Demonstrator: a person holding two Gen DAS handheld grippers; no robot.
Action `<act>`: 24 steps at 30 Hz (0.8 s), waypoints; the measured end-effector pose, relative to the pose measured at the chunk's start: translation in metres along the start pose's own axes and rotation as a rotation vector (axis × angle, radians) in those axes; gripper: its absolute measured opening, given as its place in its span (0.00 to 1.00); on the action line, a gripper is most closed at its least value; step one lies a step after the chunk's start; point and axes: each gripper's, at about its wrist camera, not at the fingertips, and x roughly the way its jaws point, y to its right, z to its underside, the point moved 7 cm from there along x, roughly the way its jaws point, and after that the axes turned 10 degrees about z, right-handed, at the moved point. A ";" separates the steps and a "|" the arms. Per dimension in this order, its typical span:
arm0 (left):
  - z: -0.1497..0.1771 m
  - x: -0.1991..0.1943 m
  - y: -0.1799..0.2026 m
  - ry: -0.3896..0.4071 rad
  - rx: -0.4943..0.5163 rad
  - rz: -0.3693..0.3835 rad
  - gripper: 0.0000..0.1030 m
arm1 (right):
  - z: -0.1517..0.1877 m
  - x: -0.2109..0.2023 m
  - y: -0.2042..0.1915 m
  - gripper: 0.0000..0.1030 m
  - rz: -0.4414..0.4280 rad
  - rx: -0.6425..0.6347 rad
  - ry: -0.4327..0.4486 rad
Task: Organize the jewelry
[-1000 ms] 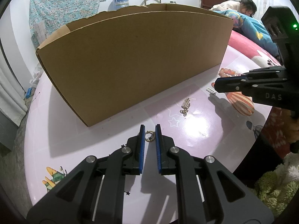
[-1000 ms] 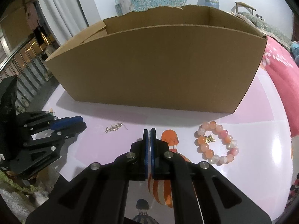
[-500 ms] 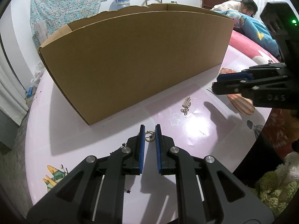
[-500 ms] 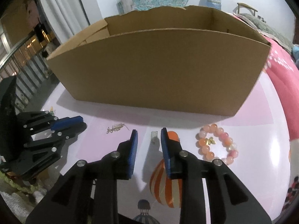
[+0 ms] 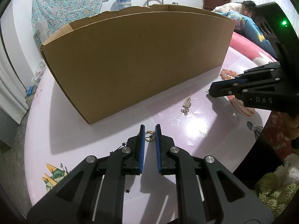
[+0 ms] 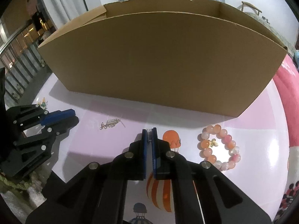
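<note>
Cardboard box [image 6: 160, 59] stands straight ahead of both your claws, beyond them on the pink table [image 5: 186, 130]; your right gripper [image 6: 149, 132] has just clenched on the small silver clip [image 6: 149, 133], your left gripper [image 5: 149, 130] pinches the gold ring [image 5: 150, 136], upright between its tips.

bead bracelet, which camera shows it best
The right wrist view: the whole bracelet lies in the open on the table, gold charm visible. The left wrist view shows only a few beads behind the right claw.
</note>
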 end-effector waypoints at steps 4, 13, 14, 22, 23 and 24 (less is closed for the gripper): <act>0.000 -0.001 0.001 0.004 -0.002 0.003 0.10 | 0.001 -0.001 0.004 0.05 -0.021 0.028 -0.002; 0.002 -0.006 0.000 0.015 -0.012 0.011 0.03 | 0.002 -0.018 0.013 0.05 -0.033 0.051 0.030; 0.002 -0.006 -0.001 0.015 -0.015 0.012 0.03 | 0.002 -0.021 0.014 0.05 -0.032 0.054 0.035; 0.002 -0.018 -0.002 0.027 -0.036 0.043 0.05 | -0.004 -0.034 0.019 0.05 -0.039 0.069 0.069; 0.002 -0.018 -0.001 0.022 -0.033 0.046 0.13 | -0.006 -0.032 0.017 0.05 -0.041 0.071 0.069; 0.004 -0.018 0.000 0.017 -0.030 0.044 0.18 | -0.006 -0.031 0.017 0.05 -0.045 0.073 0.067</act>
